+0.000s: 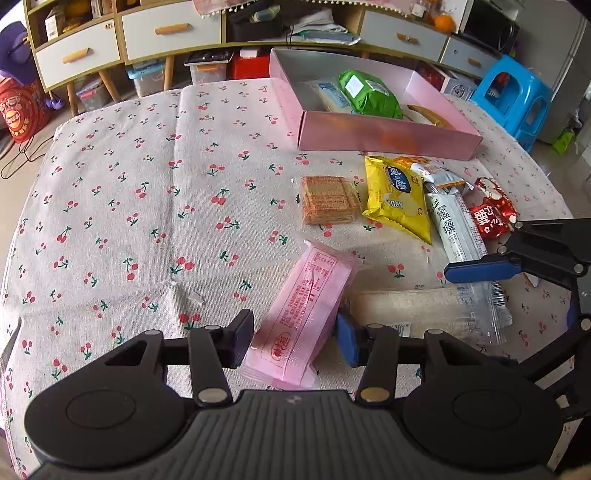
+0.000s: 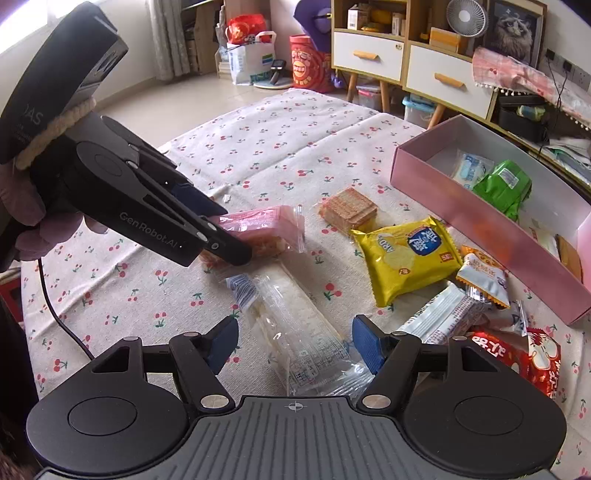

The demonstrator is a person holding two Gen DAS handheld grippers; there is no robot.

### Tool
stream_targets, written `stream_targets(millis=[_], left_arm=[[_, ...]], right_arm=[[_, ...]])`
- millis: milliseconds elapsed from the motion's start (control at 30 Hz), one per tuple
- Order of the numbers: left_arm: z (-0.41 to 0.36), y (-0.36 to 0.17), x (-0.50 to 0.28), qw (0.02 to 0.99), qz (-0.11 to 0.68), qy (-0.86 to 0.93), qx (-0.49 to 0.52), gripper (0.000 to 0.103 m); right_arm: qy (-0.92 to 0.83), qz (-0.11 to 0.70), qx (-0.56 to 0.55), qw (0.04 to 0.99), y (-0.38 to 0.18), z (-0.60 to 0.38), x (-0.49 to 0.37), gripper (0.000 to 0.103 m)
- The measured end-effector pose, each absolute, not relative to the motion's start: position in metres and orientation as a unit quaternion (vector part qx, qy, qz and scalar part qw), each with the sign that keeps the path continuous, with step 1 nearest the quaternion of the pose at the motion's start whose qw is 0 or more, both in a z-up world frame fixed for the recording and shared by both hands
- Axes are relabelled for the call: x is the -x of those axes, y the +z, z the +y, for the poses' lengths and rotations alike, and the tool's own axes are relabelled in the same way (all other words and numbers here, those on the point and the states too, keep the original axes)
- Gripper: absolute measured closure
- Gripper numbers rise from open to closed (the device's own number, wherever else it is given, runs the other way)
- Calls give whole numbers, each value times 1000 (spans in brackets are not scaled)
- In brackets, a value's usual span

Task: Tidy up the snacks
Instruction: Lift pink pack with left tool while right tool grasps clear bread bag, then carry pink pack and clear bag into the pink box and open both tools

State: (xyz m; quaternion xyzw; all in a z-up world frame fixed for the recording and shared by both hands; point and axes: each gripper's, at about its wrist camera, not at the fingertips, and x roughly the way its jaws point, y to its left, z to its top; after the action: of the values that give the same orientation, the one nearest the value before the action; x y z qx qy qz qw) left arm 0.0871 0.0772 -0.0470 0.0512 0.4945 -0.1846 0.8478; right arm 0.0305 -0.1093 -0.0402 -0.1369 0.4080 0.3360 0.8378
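Note:
My left gripper (image 1: 295, 341) is open, its fingers on either side of a pink snack packet (image 1: 304, 312) lying on the cherry-print tablecloth (image 1: 129, 184); the packet also shows in the right wrist view (image 2: 266, 229). My right gripper (image 2: 293, 345) is open around a clear long packet (image 2: 295, 332), also seen in the left wrist view (image 1: 424, 310). A pink box (image 1: 388, 134) at the back right holds a green packet (image 1: 369, 92) and a pale packet (image 1: 330, 96).
Loose on the cloth lie a wafer pack (image 1: 327, 201), a yellow chip bag (image 1: 399, 199), a white stick packet (image 1: 454, 225), an orange-white sachet (image 2: 480, 273) and a red packet (image 2: 524, 358). Drawer cabinets (image 1: 166, 33) and a blue stool (image 1: 513, 96) stand behind the table.

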Motion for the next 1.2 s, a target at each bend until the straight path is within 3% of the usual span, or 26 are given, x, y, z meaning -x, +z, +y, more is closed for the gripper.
stream_targets(millis=[100,367,1200], left_arm=[[79,-46,-88,849,495,-179,-45,61],[85,-44,-90,850,498,-166,-33,71],[80,-20,-101,875,462,-144,19,73]], right_arm=[[350,416,139,828,-43,-101,-28,51],[348,418,159,824,-46,-89,-20,68],[274,421,51,863,-11,-134,-53,70]])
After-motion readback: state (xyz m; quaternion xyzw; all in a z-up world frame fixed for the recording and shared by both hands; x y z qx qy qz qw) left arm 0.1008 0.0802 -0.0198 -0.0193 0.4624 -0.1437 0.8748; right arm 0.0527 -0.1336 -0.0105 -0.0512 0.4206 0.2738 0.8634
